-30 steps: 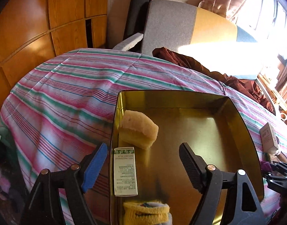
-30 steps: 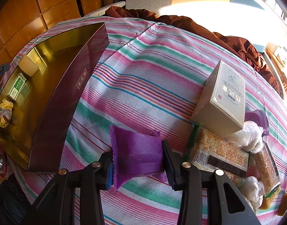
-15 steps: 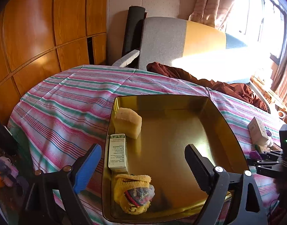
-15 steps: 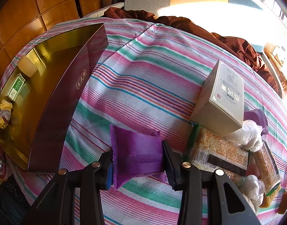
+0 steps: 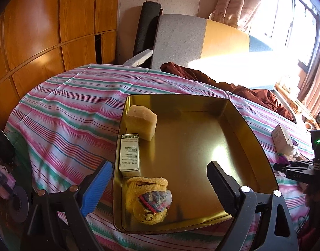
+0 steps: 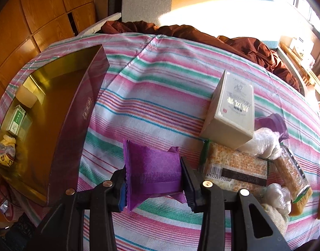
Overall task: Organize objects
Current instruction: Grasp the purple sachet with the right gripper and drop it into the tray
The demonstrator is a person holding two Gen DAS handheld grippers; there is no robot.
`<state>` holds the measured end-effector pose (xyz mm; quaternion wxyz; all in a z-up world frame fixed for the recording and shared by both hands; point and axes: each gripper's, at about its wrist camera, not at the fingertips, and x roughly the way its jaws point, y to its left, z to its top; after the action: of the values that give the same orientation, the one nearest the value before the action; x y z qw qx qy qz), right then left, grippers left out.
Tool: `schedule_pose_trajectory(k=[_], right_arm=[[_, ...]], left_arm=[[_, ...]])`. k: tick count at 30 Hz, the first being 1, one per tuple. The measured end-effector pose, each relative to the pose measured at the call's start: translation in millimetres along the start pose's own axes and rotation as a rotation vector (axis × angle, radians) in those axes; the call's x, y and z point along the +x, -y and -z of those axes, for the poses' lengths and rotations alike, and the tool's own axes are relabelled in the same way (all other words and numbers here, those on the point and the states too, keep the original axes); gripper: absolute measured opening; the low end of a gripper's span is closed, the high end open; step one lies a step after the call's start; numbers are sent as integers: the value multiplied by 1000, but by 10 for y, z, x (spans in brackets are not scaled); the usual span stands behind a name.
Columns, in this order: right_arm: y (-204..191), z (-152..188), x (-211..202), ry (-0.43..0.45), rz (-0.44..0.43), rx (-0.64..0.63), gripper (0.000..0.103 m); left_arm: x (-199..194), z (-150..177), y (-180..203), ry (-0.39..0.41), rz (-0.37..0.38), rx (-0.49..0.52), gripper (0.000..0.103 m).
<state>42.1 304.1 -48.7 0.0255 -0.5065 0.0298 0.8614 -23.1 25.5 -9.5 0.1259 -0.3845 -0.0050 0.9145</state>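
Observation:
A gold-lined tin tray with a maroon outer wall sits on the striped cloth. Along its left side lie a yellow sponge, a small green-and-white box and a yellow sock bundle. My left gripper hangs open over the tray's near edge, with nothing between its fingers. In the right wrist view my right gripper is shut on a purple sachet, just above the cloth to the right of the tray. The right gripper's body shows at the far right of the left wrist view.
A beige carton stands right of the sachet, with cracker packs, clear plastic bags and a purple lid heaped beside it. A brown garment lies at the table's far edge before a grey-and-yellow chair. Wooden cupboards stand on the left.
My left gripper has drawn back from the tray and opened wider, leaving the sock bundle lying in the tray. The right gripper has rolled slightly and still holds the purple sachet.

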Motion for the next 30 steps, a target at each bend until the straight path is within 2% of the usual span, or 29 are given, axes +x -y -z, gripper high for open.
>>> schedule_pose_trajectory(k=[4, 9, 13, 18, 24, 27, 29, 30], right_arm=[[-203, -244, -290, 81, -49, -13, 42], [-936, -560, -363, 118, -155, -148, 42], [-1629, -704, -156, 81, -245, -255, 42], [-2314, -679, 159, -9, -310, -327, 42], [-2687, -631, 479, -86, -312, -348, 44], [-2722, -559, 492, -89, -329, -351, 52], [-2715, -518, 467, -85, -331, -354, 66], [-2702, -503, 444, -79, -329, -350, 79]], left_arm=[[-45, 14, -130, 9, -22, -30, 93], [-102, -3, -402, 20, -62, -91, 93], [-140, 29, -642, 20, -90, -143, 93], [-134, 119, -844, 0, -103, -186, 93], [-112, 168, -926, -6, -107, -204, 94], [-91, 184, -942, -14, -109, -208, 95], [-75, 191, -951, -18, -113, -209, 95], [-72, 192, -950, -20, -115, -209, 95]])
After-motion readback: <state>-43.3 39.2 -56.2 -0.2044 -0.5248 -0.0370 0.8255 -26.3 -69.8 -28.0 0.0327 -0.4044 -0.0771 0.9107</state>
